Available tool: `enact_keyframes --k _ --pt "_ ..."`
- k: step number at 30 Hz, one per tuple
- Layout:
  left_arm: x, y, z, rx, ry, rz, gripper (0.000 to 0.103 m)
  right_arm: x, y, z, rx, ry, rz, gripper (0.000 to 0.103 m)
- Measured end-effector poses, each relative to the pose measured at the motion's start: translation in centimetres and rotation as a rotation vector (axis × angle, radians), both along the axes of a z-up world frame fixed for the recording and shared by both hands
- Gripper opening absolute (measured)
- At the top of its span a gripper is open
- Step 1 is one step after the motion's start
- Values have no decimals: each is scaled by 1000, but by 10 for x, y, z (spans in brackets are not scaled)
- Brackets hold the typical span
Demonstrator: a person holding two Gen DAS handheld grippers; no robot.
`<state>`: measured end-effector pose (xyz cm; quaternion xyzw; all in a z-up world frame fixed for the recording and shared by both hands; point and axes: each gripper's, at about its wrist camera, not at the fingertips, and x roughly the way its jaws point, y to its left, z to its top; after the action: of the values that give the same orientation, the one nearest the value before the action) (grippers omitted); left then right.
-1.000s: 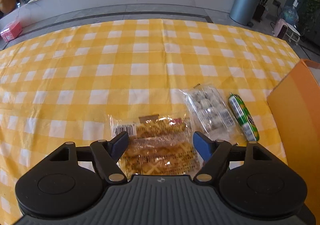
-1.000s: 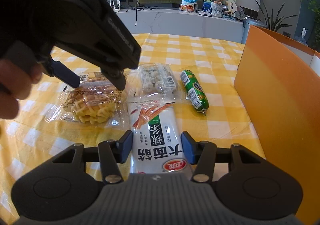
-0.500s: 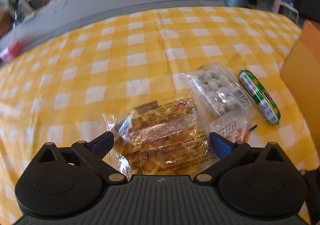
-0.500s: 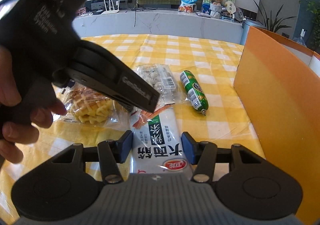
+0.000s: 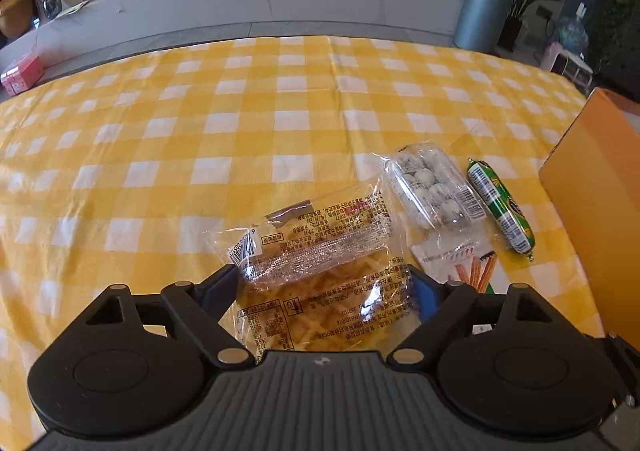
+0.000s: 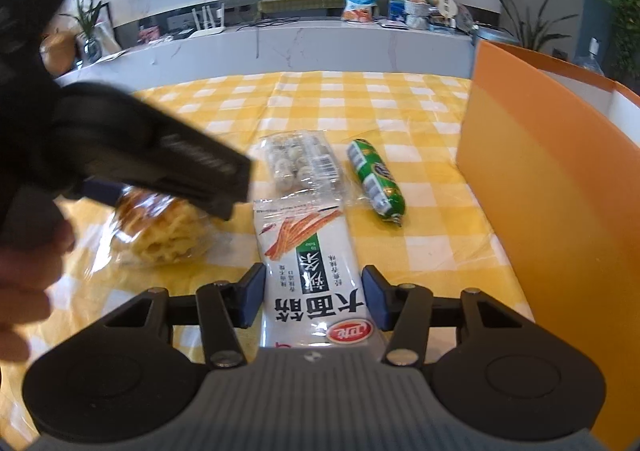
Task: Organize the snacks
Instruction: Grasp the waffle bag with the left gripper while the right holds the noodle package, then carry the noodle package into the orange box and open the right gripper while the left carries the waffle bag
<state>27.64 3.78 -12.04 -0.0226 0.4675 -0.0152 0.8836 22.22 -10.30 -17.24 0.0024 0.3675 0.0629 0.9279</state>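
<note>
Four wrapped snacks lie close together on a yellow-and-white checked tablecloth [image 5: 248, 123], beside the tall wall of an orange box [image 6: 540, 219].

The left gripper [image 5: 324, 287] straddles the clear waffle bag [image 5: 320, 275], its jaws spread wide and closing at this moment with the bag between them. Whether the blue pads already press the wrapper cannot be told from the left wrist view. The bag's long axis runs roughly away from the camera, its barcode end skewed left.

The right gripper [image 6: 314, 297] is parted to either side of the white strip-snack pack [image 6: 312, 267], and narrow gaps show between both pads and the film, so nothing is clenched. That pack lies lengthwise along the gripper's line, its sealed end pointing toward the far edge of the table.

Just beyond it sits a clear tray of round sweets [image 6: 302, 163]. To the tray's right a green sausage stick [image 6: 376, 183] lies at a slant, its near tip angled toward the box. A person's hand [image 6: 24, 275] grips the left tool's handle.
</note>
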Motion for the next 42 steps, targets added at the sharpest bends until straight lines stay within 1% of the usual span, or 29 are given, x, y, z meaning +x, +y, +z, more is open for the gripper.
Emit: enact_keyframes --k 2,6,11,15,19,22,24,29,33,36,40,42 --pt "-10 7 7 -13 -11 6 99 0 -1 0 -4 4 -13 51" --pt "-30 16 19 -47 -63 17 99 -1 -2 2 1 14 -17 51" --pt "-50 21 34 -119 -112 19 99 -8 -7 8 54 40 -19 50" --pt "-64 23 47 -134 -154 13 99 -23 -7 17 63 23 17 50" --pt "-71 27 55 -197 -153 -6 99 -40 -4 28 42 -3 68 49" --pt "-83 29 66 -225 -195 -39 99 -47 -13 36 105 2 78 49" --pt "-87 30 72 -246 -205 -54 99 -50 -19 41 140 7 80 49" --pt "-94 32 83 -316 -230 -82 99 -56 -29 58 168 -21 107 49" --pt "-96 28 91 -332 -256 -89 99 -59 -43 73 247 -41 94 49" --pt "-97 19 103 -329 -300 -108 99 -63 -55 86 301 -73 82 49" --pt "-97 8 117 -361 -338 -141 99 -67 -79 106 370 -128 52 49" --pt "-95 2 121 -372 -350 -155 99 -71 -94 115 386 -159 35 49"
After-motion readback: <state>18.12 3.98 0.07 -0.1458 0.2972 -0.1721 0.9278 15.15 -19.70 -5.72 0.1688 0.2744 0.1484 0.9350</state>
